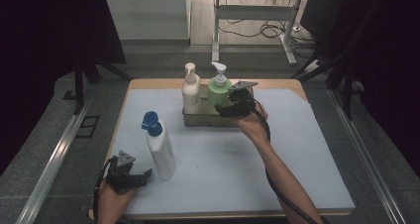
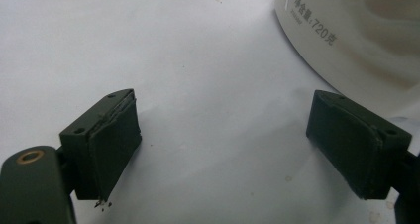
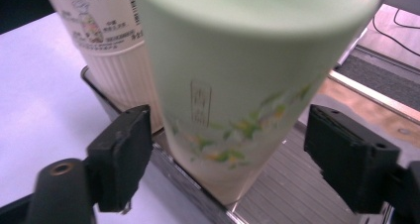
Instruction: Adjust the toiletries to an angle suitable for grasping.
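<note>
I'm working the right gripper (image 1: 225, 106) at the green pump bottle (image 1: 219, 91), which is standing upright in the metal tray (image 1: 198, 120) at the far side of the table (image 1: 297, 149), just beside the cream pump bottle (image 1: 190, 90). In the right gripper view the green bottle (image 3: 247, 95) is sitting between my jaws, but both pads are standing clear of its wall with a gap on each side, so nothing is gripped. I can't tell from here whether this is a pickup or a let-go. If picking up: I'm centring the body between the pads, keeping them above the tray rim (image 3: 193, 184) and below the shoulder, and watching the near pad so it isn't wedging against the cream bottle (image 3: 106, 45). I'm closing slowly; the wall is round and smooth, likely to slip or tilt if I'm squeezing off-centre. Then lifting straight up to clear the rim. My left gripper (image 1: 130, 177) is resting near the front edge, jaws wide apart on nothing, with the white bottle with the blue pump (image 1: 159, 147) standing just beside it; its base (image 2: 356, 30) is lying just past the jaw tips, not between them.
</note>
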Available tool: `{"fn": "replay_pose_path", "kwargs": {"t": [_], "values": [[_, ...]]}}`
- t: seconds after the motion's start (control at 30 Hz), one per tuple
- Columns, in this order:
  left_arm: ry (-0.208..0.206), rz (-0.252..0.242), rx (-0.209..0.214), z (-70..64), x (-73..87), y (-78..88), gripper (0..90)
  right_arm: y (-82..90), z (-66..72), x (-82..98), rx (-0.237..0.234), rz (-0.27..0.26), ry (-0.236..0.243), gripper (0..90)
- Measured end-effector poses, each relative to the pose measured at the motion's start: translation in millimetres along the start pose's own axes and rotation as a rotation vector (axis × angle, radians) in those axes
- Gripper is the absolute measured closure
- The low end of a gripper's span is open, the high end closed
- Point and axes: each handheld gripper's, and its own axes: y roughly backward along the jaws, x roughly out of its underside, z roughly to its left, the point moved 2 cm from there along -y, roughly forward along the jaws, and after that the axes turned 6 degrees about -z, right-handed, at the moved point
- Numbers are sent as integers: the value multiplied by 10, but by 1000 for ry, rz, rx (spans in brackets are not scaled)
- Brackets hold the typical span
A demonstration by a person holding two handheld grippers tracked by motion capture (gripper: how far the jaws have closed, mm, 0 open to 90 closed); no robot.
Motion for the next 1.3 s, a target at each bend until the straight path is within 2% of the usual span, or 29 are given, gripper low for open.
{"fn": "replay_pose_path", "kwargs": {"t": [0.23,0.33,0.47,0.53,0.63,0.73,0.83,0.87,0.9,1.1,1.3], "values": [[0,0,0,0,0,0,129,107,-50,96,-24,11,-23,325],[0,0,0,0,0,0,129,151,-100,139,-30,11,-51,387],[0,0,0,0,0,0,129,207,-164,190,-16,0,-53,461],[0,0,0,0,0,0,129,227,-188,208,-13,-4,-53,528],[0,0,0,0,0,0,129,237,-202,218,-2,-11,-44,568],[1,1,0,1,0,0,129,226,-215,231,-16,-5,-46,674],[1,1,0,1,0,0,129,211,-216,233,-17,-1,-46,720],[1,0,0,1,0,0,129,206,-215,233,-7,2,-38,736],[0,0,0,1,0,0,129,190,-221,230,28,3,-30,790],[1,1,1,1,0,0,129,131,-263,220,57,7,-74,888],[1,1,1,2,0,0,129,-19,-343,235,85,41,-114,895]]}}
